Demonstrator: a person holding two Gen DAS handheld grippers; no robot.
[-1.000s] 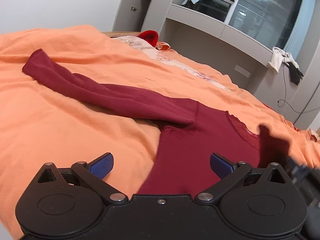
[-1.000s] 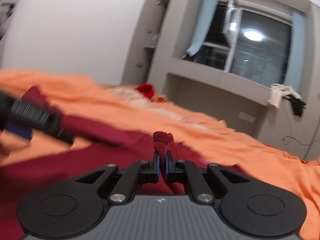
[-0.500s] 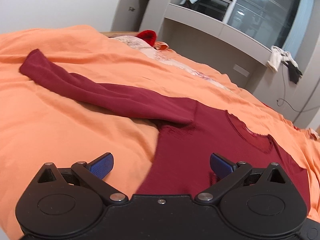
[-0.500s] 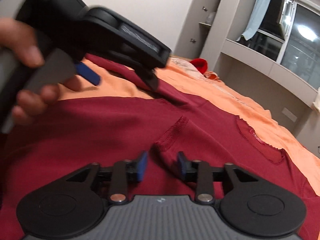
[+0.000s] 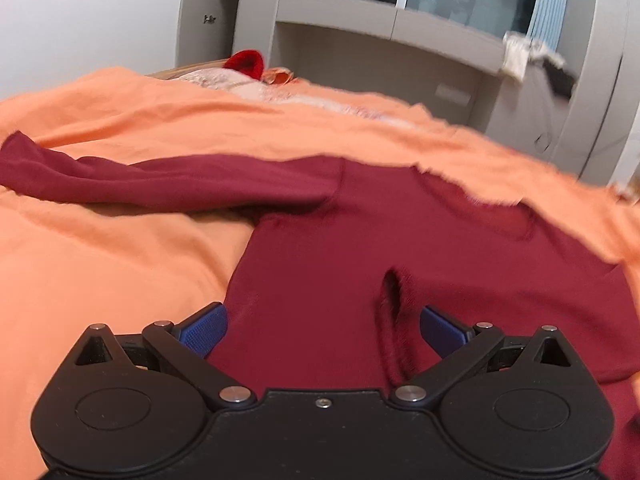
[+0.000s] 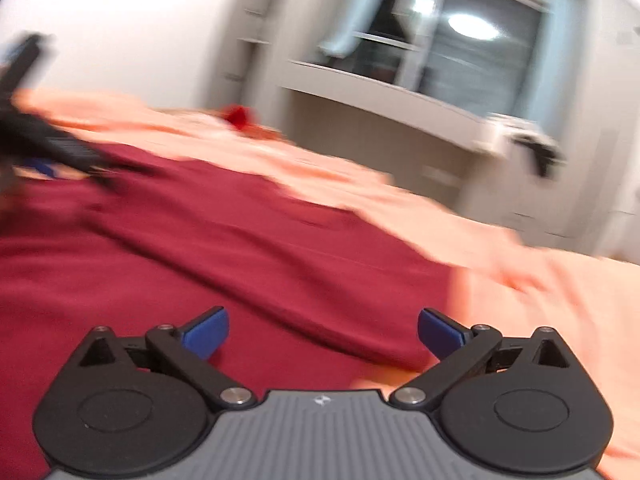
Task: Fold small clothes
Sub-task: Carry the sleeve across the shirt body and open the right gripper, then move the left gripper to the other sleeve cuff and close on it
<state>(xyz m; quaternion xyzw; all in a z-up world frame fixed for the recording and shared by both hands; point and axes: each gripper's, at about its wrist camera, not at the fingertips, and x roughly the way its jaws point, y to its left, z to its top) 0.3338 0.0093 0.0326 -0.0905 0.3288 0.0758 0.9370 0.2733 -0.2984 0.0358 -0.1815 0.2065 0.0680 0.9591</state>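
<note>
Spreading to their widest, the jaws of the right gripper [image 6: 323, 332] are opening with nothing pinched between the blue pads [image 6: 208, 330]; only the flat red cloth lies below them. The left gripper [image 5: 324, 326] stands just as wide, its pads [image 5: 205, 328] clear of the fabric, hovering over the lower body of the maroon sweater [image 5: 360, 248].

That sweater lies spread on the orange bedcover [image 5: 100, 264], neck [image 5: 500, 216] toward the far side of the bed. One sleeve [image 5: 160, 180] runs straight out to the left across the cover, its cuff at the picture's edge. The other sleeve has been laid in over the chest, and its cuff [image 5: 394, 292] rests just ahead of the left gripper's right-hand pad, loose and touching no finger.

From the right wrist view, which is badly smeared, the sweater's edge falls away onto bare orange cover on the right, and the left gripper shows as a dark streak at the far left.

Beyond the bed, a small bright red item [image 5: 246, 62] sits near the pillow end. Behind it stand grey built-in shelves [image 5: 380, 16] under a dark window [image 6: 472, 48], with a pale cloth [image 5: 516, 56] hanging off the ledge.
</note>
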